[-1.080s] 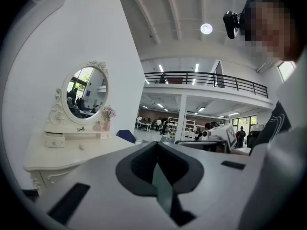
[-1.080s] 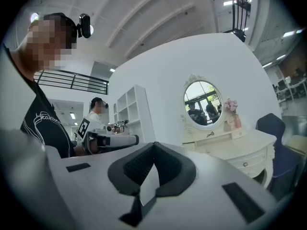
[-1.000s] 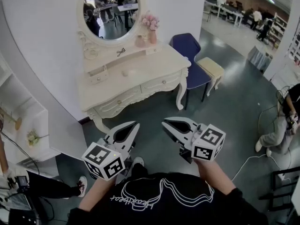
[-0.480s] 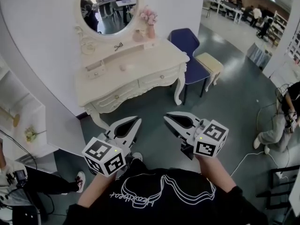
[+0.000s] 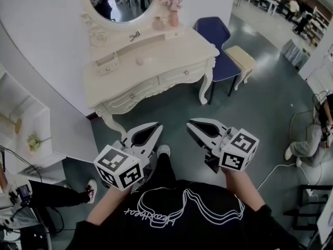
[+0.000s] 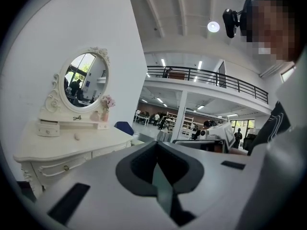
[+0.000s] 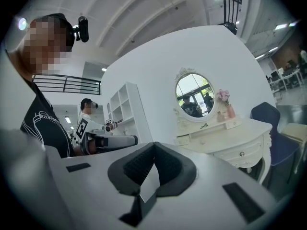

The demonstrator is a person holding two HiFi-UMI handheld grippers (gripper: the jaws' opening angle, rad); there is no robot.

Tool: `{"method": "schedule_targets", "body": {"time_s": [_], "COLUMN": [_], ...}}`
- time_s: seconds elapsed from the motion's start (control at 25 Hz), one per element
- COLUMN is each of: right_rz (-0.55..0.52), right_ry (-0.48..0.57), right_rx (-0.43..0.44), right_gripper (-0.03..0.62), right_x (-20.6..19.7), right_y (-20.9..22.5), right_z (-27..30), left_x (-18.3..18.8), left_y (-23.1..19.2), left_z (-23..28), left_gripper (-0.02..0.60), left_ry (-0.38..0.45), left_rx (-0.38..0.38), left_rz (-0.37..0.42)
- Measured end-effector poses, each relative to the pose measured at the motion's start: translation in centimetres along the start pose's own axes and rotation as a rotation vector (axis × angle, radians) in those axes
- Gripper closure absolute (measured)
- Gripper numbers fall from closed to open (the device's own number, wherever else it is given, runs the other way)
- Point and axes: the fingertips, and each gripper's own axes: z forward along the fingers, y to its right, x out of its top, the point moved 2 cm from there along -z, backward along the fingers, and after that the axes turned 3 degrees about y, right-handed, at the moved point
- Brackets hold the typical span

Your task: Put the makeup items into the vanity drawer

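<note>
The left tongs (image 5: 154,127) and right tongs (image 5: 190,125) are both closed on nothing, well apart from the vanity table (image 5: 177,48). On it lies a small pale makeup item (image 5: 139,61), probably light and smooth (so slippery); pinch across its middle.

Smooth, cream-painted wooden vanity (image 5: 177,48)

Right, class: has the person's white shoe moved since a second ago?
Yes. The white shoe has stepped forward across the floor, toward the vanity, and now sits closer to its front legs.
</note>
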Motion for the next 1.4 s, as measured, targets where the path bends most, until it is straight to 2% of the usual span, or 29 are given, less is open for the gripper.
{"method": "schedule_targets", "body": {"time_s": [0.36,0.6,0.84,1.08,1.4], "right_rz": [0.060,0.094,0.123,0.133,0.101], "right_ry": [-0.035,-0.072,-0.093,-0.133,-0.169], "right_rx": [-0.033,-0.025,-0.005,0.031,0.110], "right_gripper": [0.589,0.589,0.589,0.589,0.588], "right_x": [-0.3,0.8,2.7,3.1,4.4], "right_y": [7.3,13.9,20.7,25.6,28.8], "right_z": [4.8,11.3,18.3,25.1,30.8], "left_x": [-0.4,1.1,3.0,4.9,6.1], "left_y": [-7.5,-16.2,-25.6,-32.8,-37.8], "left_z": [5.4,9.9,13.4,15.0,16.5], "left_gripper": [0.577,0.577,0.577,0.577,0.577], "left_ry": [-0.038,-0.044,-0.055,-0.062,-0.060], "left_rx": [-0.012,0.012,0.070,0.122,0.182], "left_rz": [-0.057,-0.130,-0.172,-0.162,-0.149]}}
